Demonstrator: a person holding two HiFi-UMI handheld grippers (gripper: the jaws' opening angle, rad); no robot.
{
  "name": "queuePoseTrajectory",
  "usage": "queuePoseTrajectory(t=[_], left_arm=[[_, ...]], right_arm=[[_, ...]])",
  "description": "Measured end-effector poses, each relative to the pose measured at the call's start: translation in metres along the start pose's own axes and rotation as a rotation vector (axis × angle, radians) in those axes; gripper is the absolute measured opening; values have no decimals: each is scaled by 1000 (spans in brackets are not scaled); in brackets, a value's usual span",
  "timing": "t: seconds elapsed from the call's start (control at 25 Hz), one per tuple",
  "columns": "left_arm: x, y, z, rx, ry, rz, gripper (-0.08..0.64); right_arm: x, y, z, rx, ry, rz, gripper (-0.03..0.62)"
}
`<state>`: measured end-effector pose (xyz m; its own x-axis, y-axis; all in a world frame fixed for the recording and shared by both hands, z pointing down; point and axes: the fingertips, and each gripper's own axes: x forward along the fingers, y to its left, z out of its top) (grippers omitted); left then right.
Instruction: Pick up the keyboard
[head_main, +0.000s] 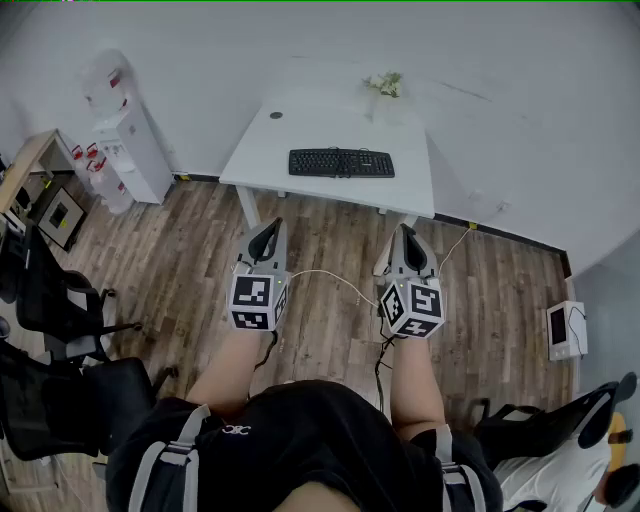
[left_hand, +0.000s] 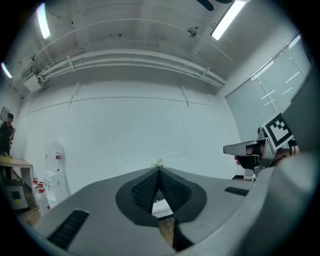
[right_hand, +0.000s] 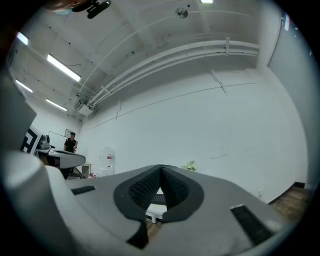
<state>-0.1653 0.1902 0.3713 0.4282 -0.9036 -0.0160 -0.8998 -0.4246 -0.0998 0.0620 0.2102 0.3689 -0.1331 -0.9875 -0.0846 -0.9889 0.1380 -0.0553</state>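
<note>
Nearest, the person: black top with grey straps at 6 o'clock of the head view, both bare forearms reaching toward 12 o'clock.
Left gripper (head_main: 268, 234): grey body with black ribbed pads and a black-and-white marker cube, held level at about 8 o'clock of the frame's centre; in its own view (left_hand: 159, 175) the pads are clenched tip to tip with nothing between them.
Right gripper (head_main: 412, 246): same build, at about 4 o'clock of centre, level; its own view (right_hand: 161, 171) shows the pads pressed together, empty.
Spacing: the two grippers sit side by side, well apart, over the floor and short of the table.
Floor (head_main: 330, 330): brown wood-plank flooring under both grippers.
Chairs (head_main: 60, 300): black office chairs at 8 to 9 o'clock.
Table (head_main: 290, 125): white rectangular table at 12 o'clock, against the pale wall.
Keyboard (head_main: 341, 162): black full-size computer keyboard lying flat near the table's front edge, at 12 o'clock, well apart from both grippers; in the right gripper view a sliver of it (right_hand: 159, 198) shows below the closed tips.
Plant (head_main: 385, 85): small green sprig in a clear vase at the table's far side, at 1 o'clock of the keyboard.
Water dispenser (head_main: 125, 140): white floor-standing unit with a bottle on top, at 10 o'clock.
</note>
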Motion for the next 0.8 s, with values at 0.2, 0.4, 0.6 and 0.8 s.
queuePoseTrajectory(t=[0.2,0.4,0.6,0.8], left_arm=[[-2,3,-6,-4,6,-11,5],[-4,24,-13,-5,13,-23,5],[-7,43,-23,-10,14,-45,5],[-13,65,-27,-8,8,-54,5]], right_arm=[[-1,2,-4,4,6,-24,2],[4,19,-9,6,7,-67,3],[9,36,-18,24,19,-91,3],[12,48,-17,65,21,-102,3]])
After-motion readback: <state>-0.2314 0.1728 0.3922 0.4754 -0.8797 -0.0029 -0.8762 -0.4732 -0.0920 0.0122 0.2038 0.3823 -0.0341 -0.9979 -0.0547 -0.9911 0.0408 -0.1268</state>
